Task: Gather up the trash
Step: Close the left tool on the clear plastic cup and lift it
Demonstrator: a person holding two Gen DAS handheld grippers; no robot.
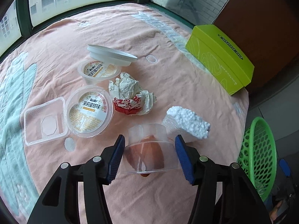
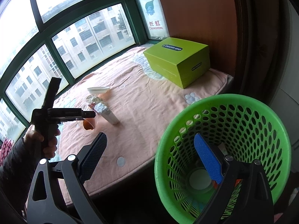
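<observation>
Left hand-held gripper (image 1: 149,156) open, jaws either side of the clear plastic cup (image 1: 149,149), no visible contact; thin wall may buckle or squirt out on closing, judging by shape; right hand-held gripper (image 2: 149,160) open, empty, at the green basket (image 2: 261,112) rim; remaining trash beyond the cup.

A window-side ledge is covered by a pink blanket (image 1: 168,56) with pale cloud patterns. On it lie two labelled jelly cups (image 1: 89,112), a clear square tray (image 1: 44,120), a white lid (image 1: 110,55), crumpled paper (image 1: 130,91) (some red), a foam chunk (image 1: 186,125) and a green box (image 1: 220,57).
</observation>
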